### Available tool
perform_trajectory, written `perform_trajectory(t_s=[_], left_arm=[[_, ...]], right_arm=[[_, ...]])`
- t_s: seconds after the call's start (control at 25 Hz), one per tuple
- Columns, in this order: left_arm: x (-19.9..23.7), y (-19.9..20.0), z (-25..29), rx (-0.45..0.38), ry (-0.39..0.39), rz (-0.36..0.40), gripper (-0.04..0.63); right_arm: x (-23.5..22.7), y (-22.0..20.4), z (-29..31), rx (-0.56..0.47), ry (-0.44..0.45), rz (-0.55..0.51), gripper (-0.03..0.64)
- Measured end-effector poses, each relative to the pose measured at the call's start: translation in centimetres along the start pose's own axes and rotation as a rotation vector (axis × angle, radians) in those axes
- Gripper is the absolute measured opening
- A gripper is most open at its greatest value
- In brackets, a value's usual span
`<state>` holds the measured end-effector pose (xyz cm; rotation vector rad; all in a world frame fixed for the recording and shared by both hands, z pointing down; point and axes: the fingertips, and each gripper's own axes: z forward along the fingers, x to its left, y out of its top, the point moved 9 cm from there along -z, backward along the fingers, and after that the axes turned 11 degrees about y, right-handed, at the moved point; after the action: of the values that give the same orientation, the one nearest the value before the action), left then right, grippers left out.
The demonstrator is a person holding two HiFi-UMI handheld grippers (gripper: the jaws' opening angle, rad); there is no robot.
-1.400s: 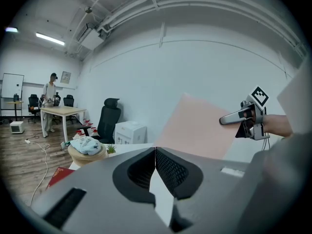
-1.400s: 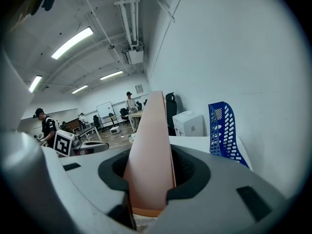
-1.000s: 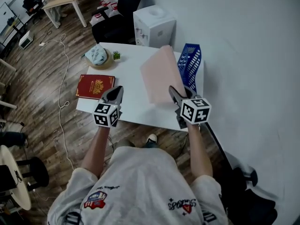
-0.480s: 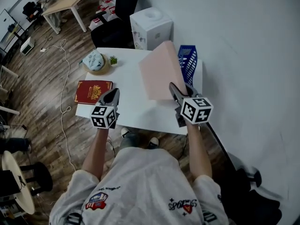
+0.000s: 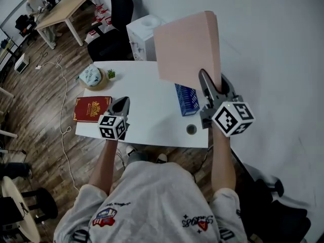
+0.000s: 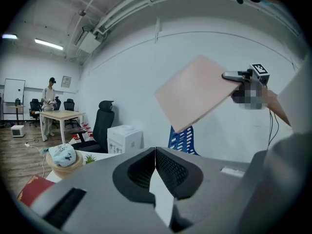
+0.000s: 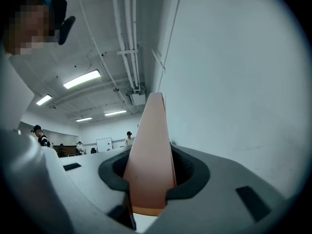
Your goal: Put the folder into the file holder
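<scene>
One broad white table (image 5: 152, 123) lies below me, its middle bare. The pink folder (image 5: 187, 49) stands on edge in clear air above the blue file holder (image 5: 186, 99) near the table's right edge, its lower edge clamped in my right gripper (image 5: 211, 84); my left gripper (image 5: 121, 104), jaws together and empty, hovers over the near edge.

The right gripper (image 7: 152, 175) is clamping a pink folder (image 7: 153, 130) between its dark jaws at the lower centre of the frame. The folder is standing edge-on, narrowing upward to the middle of the frame. A plain white wall (image 7: 234, 82) is filling the right half. Ceiling pipes (image 7: 127, 43) are running down from the top centre, and light strips (image 7: 81, 79) are glowing at the upper left. A whiteboard (image 7: 104, 144) and a standing person (image 7: 129, 138) are showing far off, left of the folder
</scene>
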<state>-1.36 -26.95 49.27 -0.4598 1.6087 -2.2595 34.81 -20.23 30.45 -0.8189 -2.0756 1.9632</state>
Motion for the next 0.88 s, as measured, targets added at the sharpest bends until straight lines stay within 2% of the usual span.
perform_trajectory(t_s=[0.16, 0.28, 0.48, 0.88], left_arm=[[-1.2, 0.2, 0.9, -0.004, -0.026, 0.020, 0.006], [-1.6, 0.6, 1.3, -0.009, -0.045, 0.035, 0.006], [-2.3, 1.6, 1.9, -0.017, -0.069, 0.059, 0.006], [-3.9, 1.2, 2.1, 0.014, -0.124, 0.094, 0.006]], right_arm=[[-0.5, 3.5, -2.0, -0.109, -0.035, -0.076, 0.158], [-0.5, 5.1, -3.4, -0.134, -0.079, -0.130, 0.158], [-1.0, 5.7, -5.2, -0.122, -0.134, -0.172, 0.158], [-1.6, 2.2, -7.8, 0.006, -0.208, -0.203, 0.160]])
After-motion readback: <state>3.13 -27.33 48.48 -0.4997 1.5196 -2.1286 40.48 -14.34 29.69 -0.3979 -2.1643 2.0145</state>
